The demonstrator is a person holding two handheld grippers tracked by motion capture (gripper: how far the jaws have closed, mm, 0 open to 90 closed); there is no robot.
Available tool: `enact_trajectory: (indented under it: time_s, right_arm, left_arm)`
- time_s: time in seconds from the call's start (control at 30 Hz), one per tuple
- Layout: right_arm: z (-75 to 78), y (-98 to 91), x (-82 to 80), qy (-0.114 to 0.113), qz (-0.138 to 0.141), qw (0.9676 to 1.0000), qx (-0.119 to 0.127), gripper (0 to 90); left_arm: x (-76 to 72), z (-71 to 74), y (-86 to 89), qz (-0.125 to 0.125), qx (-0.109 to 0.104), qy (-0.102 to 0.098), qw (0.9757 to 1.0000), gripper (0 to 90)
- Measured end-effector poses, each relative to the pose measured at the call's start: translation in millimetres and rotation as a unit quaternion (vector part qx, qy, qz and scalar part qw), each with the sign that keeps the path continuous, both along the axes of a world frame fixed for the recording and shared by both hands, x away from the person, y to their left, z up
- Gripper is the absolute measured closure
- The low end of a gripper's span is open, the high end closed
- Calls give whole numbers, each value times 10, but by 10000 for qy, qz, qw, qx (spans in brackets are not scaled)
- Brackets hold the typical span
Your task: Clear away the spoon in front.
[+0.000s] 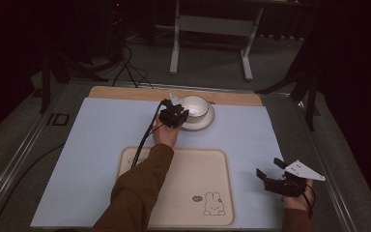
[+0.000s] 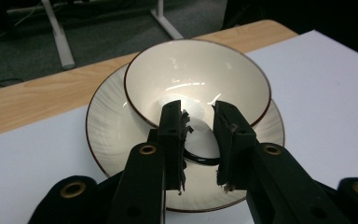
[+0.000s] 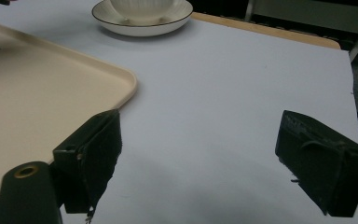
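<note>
**Left gripper clamping the bowl's near wall, right gripper idling wide**

The left gripper (image 2: 198, 140) is sitting at the far middle of the table, jaws narrowed around the near wall of the bowl (image 2: 196, 79) — one jaw looks to be inside the rim, one outside, pads appearing to press the wall, though the exact contact is half hidden by the jaws. The bowl is standing upright in the saucer (image 2: 112, 135), both on the pale blue mat (image 1: 101, 140), just beyond the tray (image 1: 183, 193).

The right gripper (image 3: 198, 158) is hovering low over the mat at the near right, jaws spread wide with nothing between them.

Contents: the bowl is looking empty, just a glare spot inside. The saucer is holding the bowl and nothing else. The tray is carrying nothing but its printed rabbit.

Risks from here:
- A one-sided pinch on a smooth glazed wall could let the bowl slip or tilt once lifted.
- If it is lifted at an angle, the foot could catch and drag the saucer along.
- A drop back onto the saucer could chip either piece.
</note>
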State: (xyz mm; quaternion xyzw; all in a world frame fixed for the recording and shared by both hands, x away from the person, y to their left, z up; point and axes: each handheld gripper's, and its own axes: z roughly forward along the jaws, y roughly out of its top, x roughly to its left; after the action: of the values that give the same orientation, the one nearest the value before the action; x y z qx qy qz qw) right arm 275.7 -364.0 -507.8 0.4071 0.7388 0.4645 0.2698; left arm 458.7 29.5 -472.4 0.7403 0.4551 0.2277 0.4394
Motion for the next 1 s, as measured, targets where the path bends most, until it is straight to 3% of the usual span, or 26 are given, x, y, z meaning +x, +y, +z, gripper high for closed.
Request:
enact_trajectory:
  time_s: [1.0]
  right_arm:
    - [3,4,-4,-7,-6,10000,-9,142]
  left_arm:
    - [-263,331,209,66,-124,-306,9994,740]
